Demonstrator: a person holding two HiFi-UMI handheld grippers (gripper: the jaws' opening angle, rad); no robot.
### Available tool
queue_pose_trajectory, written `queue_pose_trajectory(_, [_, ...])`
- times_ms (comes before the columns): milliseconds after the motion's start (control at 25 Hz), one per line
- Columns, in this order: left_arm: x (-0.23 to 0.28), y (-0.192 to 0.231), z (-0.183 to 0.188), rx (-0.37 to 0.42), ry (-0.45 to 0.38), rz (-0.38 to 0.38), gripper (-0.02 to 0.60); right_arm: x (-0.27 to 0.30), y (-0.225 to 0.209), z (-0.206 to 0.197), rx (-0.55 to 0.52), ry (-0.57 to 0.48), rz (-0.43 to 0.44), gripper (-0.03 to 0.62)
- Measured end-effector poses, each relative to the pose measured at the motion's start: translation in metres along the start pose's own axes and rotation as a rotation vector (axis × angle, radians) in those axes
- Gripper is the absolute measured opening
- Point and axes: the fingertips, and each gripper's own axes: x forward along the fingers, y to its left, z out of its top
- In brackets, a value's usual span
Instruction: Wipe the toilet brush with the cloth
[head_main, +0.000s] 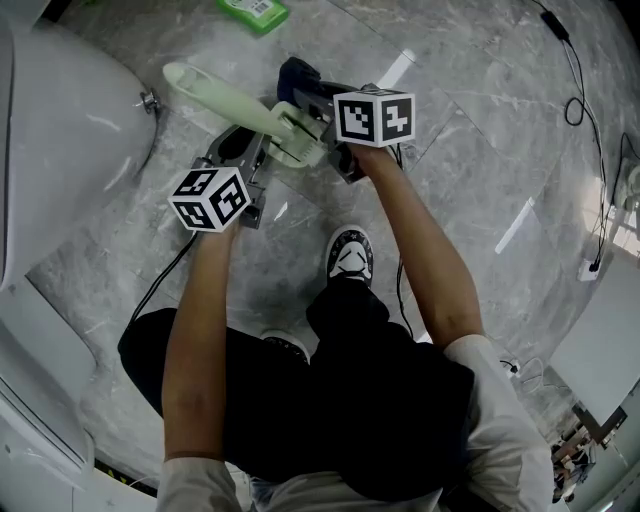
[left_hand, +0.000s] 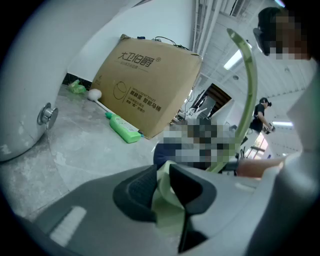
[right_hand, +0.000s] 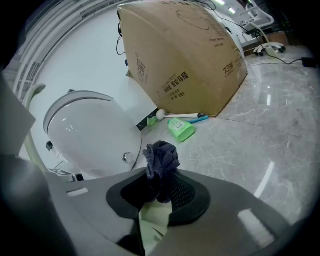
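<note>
While both bare forearms are stretched forward and down over the grey marble floor (head_main: 480, 160), a long pale green plastic toilet brush (head_main: 228, 100) is held up in the air between the two tongs. The left gripper (left_hand: 162, 182) is clamped tight on a pale green part of the brush, and its marker cube is turned up. The right gripper (right_hand: 157, 192) is pressed together on a crumpled dark blue cloth (right_hand: 161, 155), and pale green plastic of the brush is seen just under the cloth, between the jaws. The brush's far end is pointed toward the white toilet (head_main: 70, 130) at the floor's left edge. A green bottle (right_hand: 180, 129) is laid on the floor beside a brown cardboard box (right_hand: 185, 60), well apart from the brush.
</note>
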Motion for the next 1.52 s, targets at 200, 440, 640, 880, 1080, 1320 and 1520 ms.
queue_pose_trajectory(200, [0.000,-0.001,0.000,0.005,0.001,0.001,0.000,-0.002,-0.006,-0.007,0.027,0.000,-0.006,0.084])
queue_pose_trajectory(440, [0.000,-0.001,0.000,0.009,0.003,0.010,0.000,-0.002,-0.012,-0.013,0.047,0.006,-0.010,0.084])
queue_pose_trajectory(640, [0.001,-0.002,0.000,0.012,0.003,0.012,0.000,-0.006,-0.017,-0.019,0.053,0.011,-0.018,0.084])
queue_pose_trajectory(880, [0.001,-0.002,0.000,0.012,0.004,0.014,0.000,-0.011,-0.023,-0.027,0.063,0.023,-0.021,0.084])
queue_pose_trajectory(1080, [0.001,-0.002,0.000,0.007,0.005,0.018,0.000,-0.017,-0.029,-0.035,0.076,0.027,-0.028,0.084])
queue_pose_trajectory(1320, [0.001,-0.002,0.000,0.005,0.006,0.017,0.000,-0.021,-0.034,-0.042,0.080,0.038,-0.038,0.084])
queue_pose_trajectory(1520, [0.001,-0.003,0.000,0.016,0.009,0.016,0.000,-0.026,-0.036,-0.046,0.086,0.035,-0.043,0.084])
